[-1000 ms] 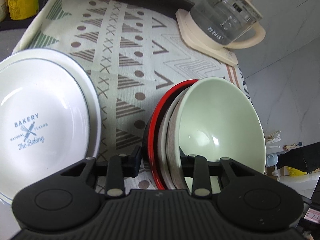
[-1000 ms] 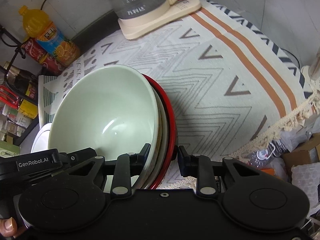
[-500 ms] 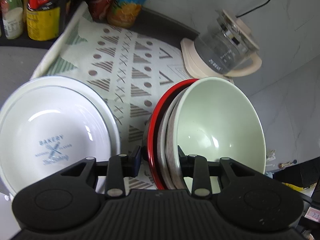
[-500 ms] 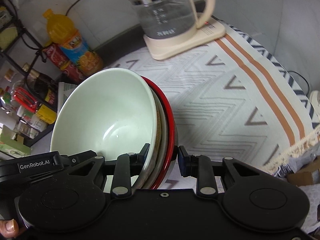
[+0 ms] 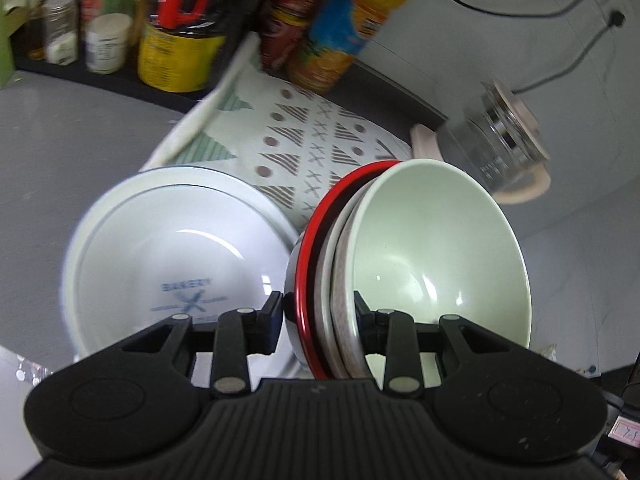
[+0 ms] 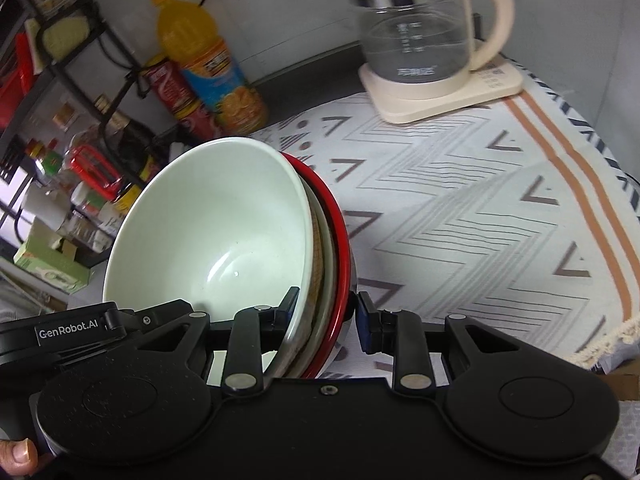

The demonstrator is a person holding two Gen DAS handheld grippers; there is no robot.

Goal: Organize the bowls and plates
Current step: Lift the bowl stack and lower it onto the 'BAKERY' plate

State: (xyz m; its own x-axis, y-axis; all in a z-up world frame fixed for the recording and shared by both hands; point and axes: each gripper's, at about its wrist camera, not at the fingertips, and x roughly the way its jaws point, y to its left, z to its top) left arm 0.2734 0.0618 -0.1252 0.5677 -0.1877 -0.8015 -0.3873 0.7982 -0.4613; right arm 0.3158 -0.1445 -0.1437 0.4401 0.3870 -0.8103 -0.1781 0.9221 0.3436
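Left gripper point(image 5: 318, 312) and right gripper point(image 6: 325, 312) each clamped on nested bowl stack point(image 5: 436, 252) held above patterned cloth point(image 6: 460, 200), white plate point(image 5: 176, 252) just left, kettle point(image 6: 420, 36) and juice bottle point(image 6: 204, 64) behind

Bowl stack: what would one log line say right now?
left tool: shut on bowl stack | right tool: shut on bowl stack | stack: above patterned cloth | white plate: beside stack

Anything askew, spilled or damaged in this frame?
No spill or damage shows. The only oddity: the nested stack, with the green bowl innermost, stands nearly on edge, pinched between the left tool and right tool, above the patterned cloth.
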